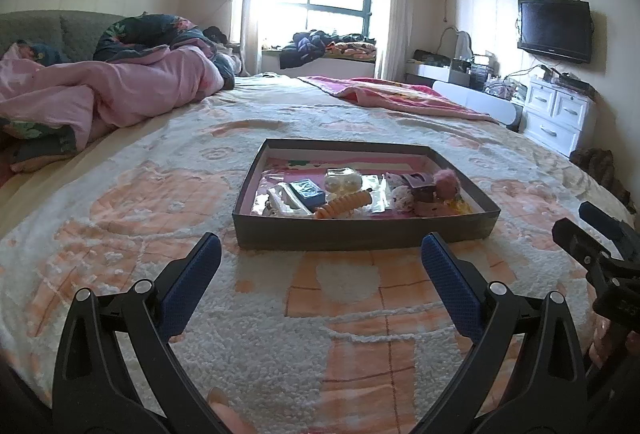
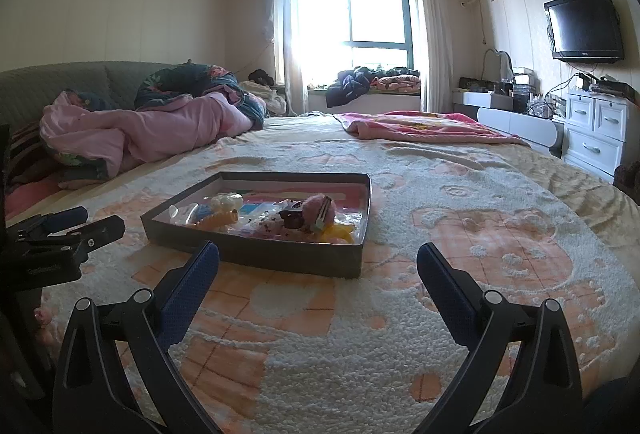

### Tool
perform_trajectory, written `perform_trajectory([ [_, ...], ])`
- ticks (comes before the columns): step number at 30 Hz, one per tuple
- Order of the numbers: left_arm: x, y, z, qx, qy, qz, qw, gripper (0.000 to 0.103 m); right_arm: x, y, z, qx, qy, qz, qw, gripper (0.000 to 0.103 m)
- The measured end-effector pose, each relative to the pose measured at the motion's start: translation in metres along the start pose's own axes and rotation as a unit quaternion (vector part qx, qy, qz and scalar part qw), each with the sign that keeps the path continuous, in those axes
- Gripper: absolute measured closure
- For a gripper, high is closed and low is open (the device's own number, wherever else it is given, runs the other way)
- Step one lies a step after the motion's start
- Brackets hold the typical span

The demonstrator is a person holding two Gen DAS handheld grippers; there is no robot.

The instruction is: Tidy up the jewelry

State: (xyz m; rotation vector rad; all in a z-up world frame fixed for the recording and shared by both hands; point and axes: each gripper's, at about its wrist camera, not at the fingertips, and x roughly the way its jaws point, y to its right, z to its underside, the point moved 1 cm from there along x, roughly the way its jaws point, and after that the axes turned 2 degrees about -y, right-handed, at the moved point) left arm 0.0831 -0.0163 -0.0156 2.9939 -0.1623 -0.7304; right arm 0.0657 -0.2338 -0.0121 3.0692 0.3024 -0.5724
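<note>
A shallow grey box [image 1: 360, 232] [image 2: 256, 254] with a pink lining lies on the bed. Inside it sit an orange spiral hair tie [image 1: 342, 206], a small dark blue box [image 1: 307, 191], clear plastic packets [image 1: 344, 181], a dark claw clip [image 1: 420, 185] [image 2: 294, 215] and a pink pompom [image 1: 448, 181] [image 2: 316, 207]. My left gripper [image 1: 322, 252] is open, just short of the box's near wall, with nothing between its fingers. My right gripper [image 2: 318, 260] is open too, to the right of the box's near corner. Each gripper shows in the other's view.
The bed wears a fuzzy cream and orange blanket [image 2: 400, 314]. A pink quilt [image 1: 120, 89] is heaped at the back left; a pink blanket [image 1: 400, 93] lies at the back right. White drawers [image 2: 600, 129], a wall television [image 2: 584, 25] and a window [image 2: 352, 33] stand beyond.
</note>
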Motion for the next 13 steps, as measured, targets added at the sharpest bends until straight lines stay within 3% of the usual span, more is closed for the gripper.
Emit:
perform_trajectory([
  [4, 0.003, -0.008, -0.002, -0.013, -0.003, 0.000, 0.9999, 0.011, 0.006, 0.009, -0.003, 0.018, -0.010, 0.001, 1.000, 0.007],
  [7, 0.014, -0.034, -0.012, -0.046, -0.018, -0.016, 0.9987, 0.011, 0.021, 0.037, -0.015, 0.062, -0.027, 0.011, 0.998, 0.007],
  [10, 0.040, -0.082, -0.032, -0.066, -0.041, -0.075, 0.9942, 0.011, 0.056, 0.088, -0.037, 0.105, -0.075, 0.069, 0.989, 0.007],
  [13, 0.082, -0.141, -0.050, -0.083, -0.079, -0.143, 0.9831, 0.011, 0.108, 0.157, -0.055, 0.142, -0.131, 0.142, 0.971, 0.007],
])
